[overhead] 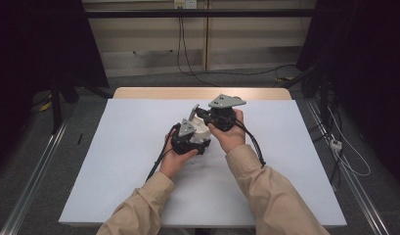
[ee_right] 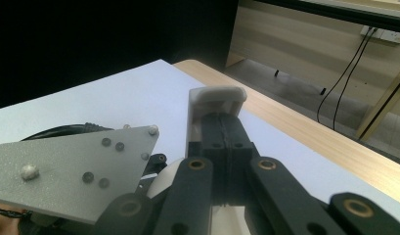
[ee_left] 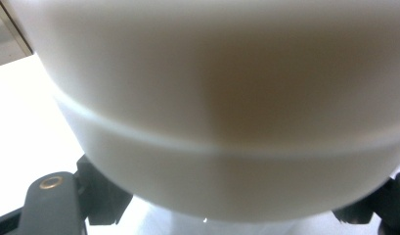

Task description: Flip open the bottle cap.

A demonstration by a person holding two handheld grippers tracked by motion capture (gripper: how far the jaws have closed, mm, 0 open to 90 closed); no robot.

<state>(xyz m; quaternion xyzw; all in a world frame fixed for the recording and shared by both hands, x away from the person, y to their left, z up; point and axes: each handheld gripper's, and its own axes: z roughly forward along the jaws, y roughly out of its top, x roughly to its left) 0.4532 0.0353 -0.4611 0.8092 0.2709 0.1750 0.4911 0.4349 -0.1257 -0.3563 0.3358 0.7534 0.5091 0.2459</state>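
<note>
Step in hand, as judged: two-handed hold on a white, round, smooth-walled plastic vessel [overhead: 202,128], most likely in readiness for parting or turning one piece against another.

Located over the middle of the white-covered tabletop [overhead: 129,161], between both hands. Resting on it or lifted just clear: cannot tell.

Left hand-held gripper [overhead: 193,138]: closed on the lower body of the vessel, one black jaw at either side beneath the curved wall in the left gripper view. Thin raised seam noted around that wall.

Right hand-held gripper [overhead: 218,117]: jaws shut, pads meeting face to face in the right gripper view, tips tucked under a white squared handle loop [ee_right: 217,95] at the far side of the vessel. Actual clamping of the loop: cannot tell.

Next move, as judged: steady bracing by the left hand, then a slow, even pull or twist at the loop by the right. Grip on the smooth wall to be checked first, for risk of slipping. Cables to be kept clear of the work.
</note>
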